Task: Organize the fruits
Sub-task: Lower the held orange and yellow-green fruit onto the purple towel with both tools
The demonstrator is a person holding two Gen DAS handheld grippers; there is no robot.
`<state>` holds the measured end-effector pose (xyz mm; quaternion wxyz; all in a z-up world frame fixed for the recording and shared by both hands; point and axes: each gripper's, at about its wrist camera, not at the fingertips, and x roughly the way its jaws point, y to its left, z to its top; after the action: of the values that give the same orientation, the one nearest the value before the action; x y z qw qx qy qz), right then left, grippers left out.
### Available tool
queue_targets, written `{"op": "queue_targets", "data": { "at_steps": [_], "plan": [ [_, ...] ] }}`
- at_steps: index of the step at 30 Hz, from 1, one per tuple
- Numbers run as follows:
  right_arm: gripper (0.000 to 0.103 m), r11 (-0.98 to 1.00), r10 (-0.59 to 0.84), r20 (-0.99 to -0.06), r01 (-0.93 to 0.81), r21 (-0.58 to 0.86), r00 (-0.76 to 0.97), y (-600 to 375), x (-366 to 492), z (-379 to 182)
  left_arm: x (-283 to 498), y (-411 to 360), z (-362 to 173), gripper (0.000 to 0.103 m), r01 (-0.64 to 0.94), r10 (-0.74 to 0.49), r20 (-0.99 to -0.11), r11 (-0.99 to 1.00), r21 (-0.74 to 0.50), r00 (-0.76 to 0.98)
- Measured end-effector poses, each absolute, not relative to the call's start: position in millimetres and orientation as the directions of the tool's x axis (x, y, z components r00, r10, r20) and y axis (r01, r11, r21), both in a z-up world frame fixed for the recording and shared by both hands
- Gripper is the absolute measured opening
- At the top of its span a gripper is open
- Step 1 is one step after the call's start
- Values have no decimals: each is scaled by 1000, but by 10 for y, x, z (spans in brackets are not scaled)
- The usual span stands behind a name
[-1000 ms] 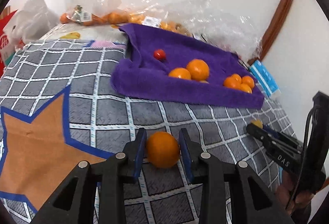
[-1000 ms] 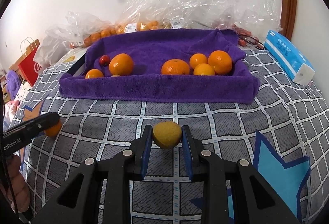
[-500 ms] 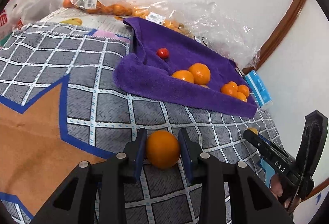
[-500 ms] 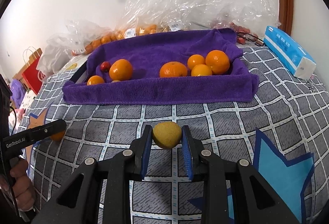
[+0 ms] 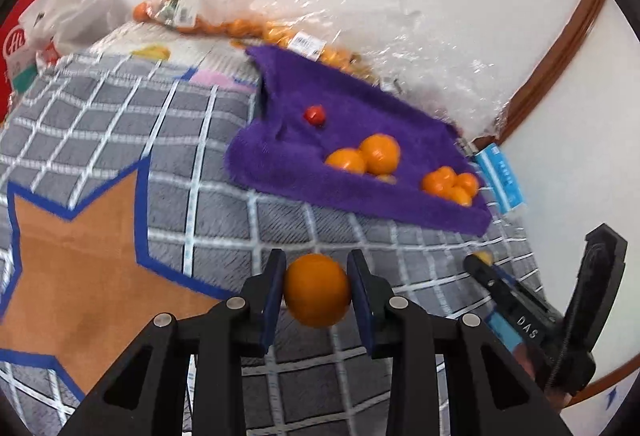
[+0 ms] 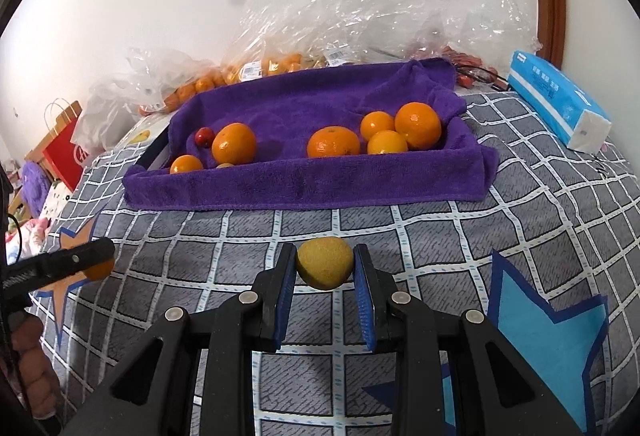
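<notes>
My left gripper [image 5: 316, 290] is shut on an orange [image 5: 317, 290], held above the grey checked cover. My right gripper [image 6: 325, 270] is shut on a yellow fruit [image 6: 325, 268] with a rough skin. Ahead of both lies a tray lined with a purple towel [image 6: 304, 188], holding several oranges [image 6: 234, 143] and a small red fruit [image 6: 203, 136]. In the left wrist view the same purple towel [image 5: 280, 164] sits up and right, and the right gripper [image 5: 478, 263] shows at the right edge. The left gripper [image 6: 98, 262] shows at the left edge of the right wrist view.
Clear plastic bags [image 6: 360, 16] with more oranges lie behind the tray along the white wall. A blue tissue pack [image 6: 556, 100] sits at the right, a red paper bag [image 6: 64, 152] at the left. The checked cover [image 6: 440, 228] has star patches.
The left gripper has lifted a little and rolled with its orange, so the scene tilts in its view. The right gripper has stayed almost still with the yellow fruit.
</notes>
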<state>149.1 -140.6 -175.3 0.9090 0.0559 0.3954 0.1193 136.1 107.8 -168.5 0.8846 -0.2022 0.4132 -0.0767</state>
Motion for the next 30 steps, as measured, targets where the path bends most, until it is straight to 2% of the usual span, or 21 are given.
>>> {"op": "queue_targets", "data": {
  "at_steps": [12, 20, 30],
  "plan": [
    [29, 971, 235, -642, -197, 132, 730, -1333, 1723, -1117, 1711, 1096, -1060, 30, -13, -231, -634, 934, -356, 738],
    [29, 974, 226, -629, -170, 149, 744, -1390, 2078, -1041, 1991, 1093, -960, 30, -12, -222, -605, 934, -358, 765],
    [29, 976, 215, -596, -151, 155, 774, -1452, 2487, -988, 2427, 932, -1081, 30, 4, -255, -606, 923, -384, 753]
  ]
}}
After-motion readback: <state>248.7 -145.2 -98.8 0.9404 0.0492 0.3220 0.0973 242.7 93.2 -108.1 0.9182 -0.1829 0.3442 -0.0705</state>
